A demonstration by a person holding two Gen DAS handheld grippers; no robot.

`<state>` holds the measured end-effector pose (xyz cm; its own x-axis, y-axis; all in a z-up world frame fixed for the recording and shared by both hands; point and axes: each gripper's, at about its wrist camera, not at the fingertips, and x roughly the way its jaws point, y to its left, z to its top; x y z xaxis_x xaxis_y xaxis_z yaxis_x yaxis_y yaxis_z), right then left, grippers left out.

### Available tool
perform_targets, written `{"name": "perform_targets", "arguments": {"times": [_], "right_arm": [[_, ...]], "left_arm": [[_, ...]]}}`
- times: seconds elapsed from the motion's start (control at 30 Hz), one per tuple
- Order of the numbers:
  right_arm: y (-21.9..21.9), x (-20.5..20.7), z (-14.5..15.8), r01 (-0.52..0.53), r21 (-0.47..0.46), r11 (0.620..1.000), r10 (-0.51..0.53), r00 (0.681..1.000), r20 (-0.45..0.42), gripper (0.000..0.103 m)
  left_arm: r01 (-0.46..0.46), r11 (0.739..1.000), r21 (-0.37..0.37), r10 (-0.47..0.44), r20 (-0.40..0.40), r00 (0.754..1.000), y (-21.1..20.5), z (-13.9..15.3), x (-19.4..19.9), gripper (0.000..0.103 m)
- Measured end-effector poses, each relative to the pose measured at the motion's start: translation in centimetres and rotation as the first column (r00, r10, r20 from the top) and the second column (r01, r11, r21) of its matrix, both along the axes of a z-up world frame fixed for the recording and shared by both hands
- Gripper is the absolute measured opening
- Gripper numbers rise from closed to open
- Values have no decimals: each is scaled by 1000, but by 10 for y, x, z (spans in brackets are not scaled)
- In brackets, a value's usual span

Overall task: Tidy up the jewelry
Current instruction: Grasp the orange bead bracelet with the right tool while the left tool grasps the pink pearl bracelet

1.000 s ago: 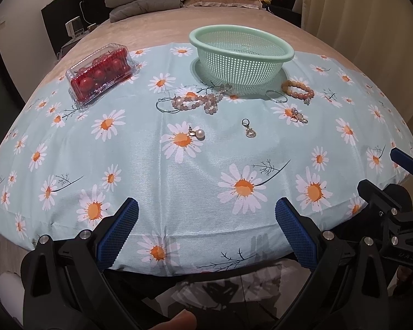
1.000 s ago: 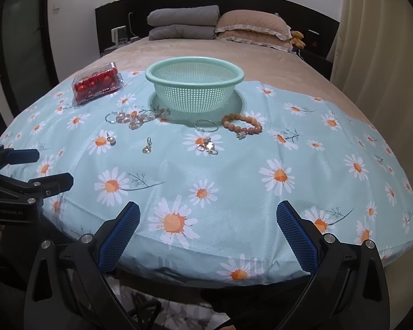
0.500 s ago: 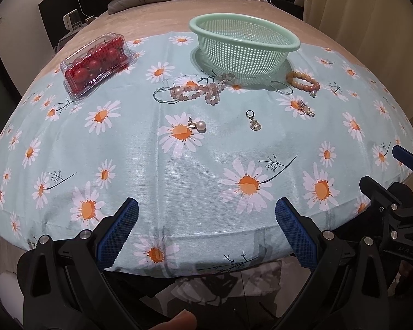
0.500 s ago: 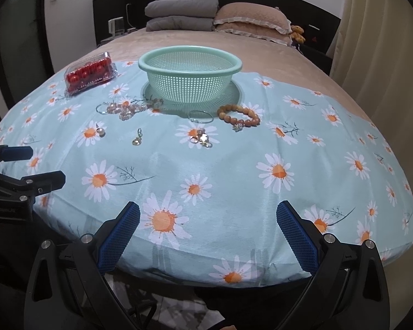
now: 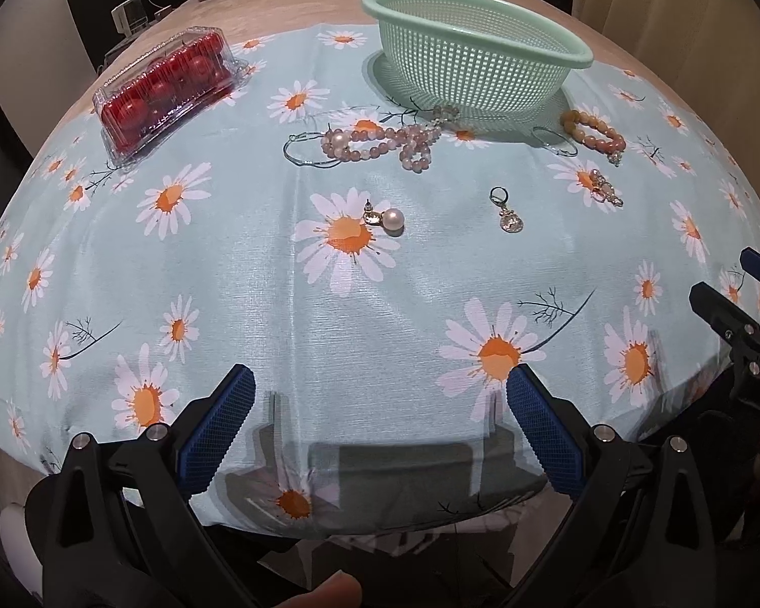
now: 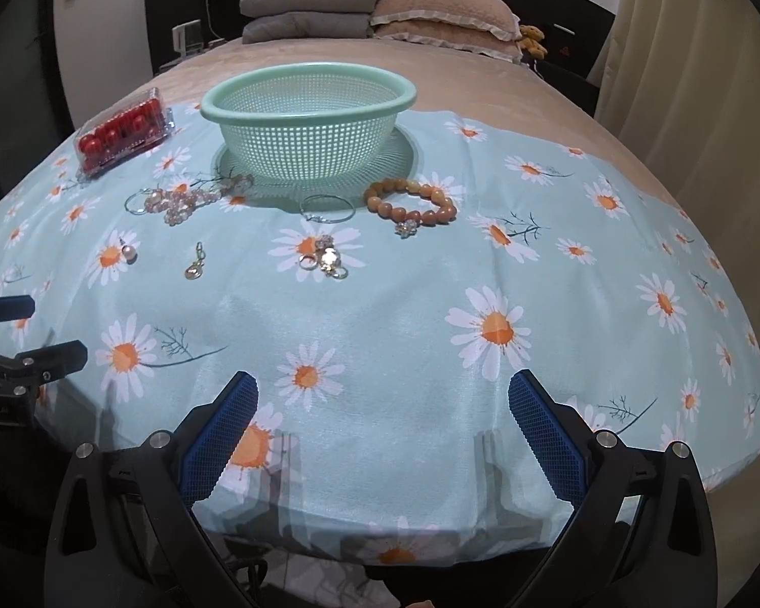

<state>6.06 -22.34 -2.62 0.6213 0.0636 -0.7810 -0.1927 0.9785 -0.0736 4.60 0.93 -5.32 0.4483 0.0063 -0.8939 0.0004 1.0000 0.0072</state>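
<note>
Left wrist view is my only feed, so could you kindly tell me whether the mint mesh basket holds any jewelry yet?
Observer: The right wrist view looks down into the mint mesh basket, and no jewelry shows inside.
Operator: Thank you. Is the right claw carrying anything?
Observer: No. The right claw is open, with only daisy cloth between its fingers.
Operator: What lies most directly ahead of it?
Observer: The earring cluster, lying on a daisy short of the basket.
</note>
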Motion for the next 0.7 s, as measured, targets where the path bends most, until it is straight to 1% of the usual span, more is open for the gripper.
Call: {"name": "perform_targets", "arguments": {"times": [0.2, 0.43, 0.7], "right_arm": [[-9, 34, -6, 34, -21, 999, -34, 999, -9, 95], [-17, 78, -14, 56, -46, 997, -56, 998, -5, 95], [-15, 120, -17, 37, -78, 996, -36, 999, 14, 95]], "left_arm": [[-11, 1000, -16, 10, -30, 1000, 7, -11, 23, 97], [-6, 1000, -29, 5, -54, 999, 14, -16, 56, 97], [8, 1000, -2, -8, -28, 1000, 17, -10, 97, 97]]}}
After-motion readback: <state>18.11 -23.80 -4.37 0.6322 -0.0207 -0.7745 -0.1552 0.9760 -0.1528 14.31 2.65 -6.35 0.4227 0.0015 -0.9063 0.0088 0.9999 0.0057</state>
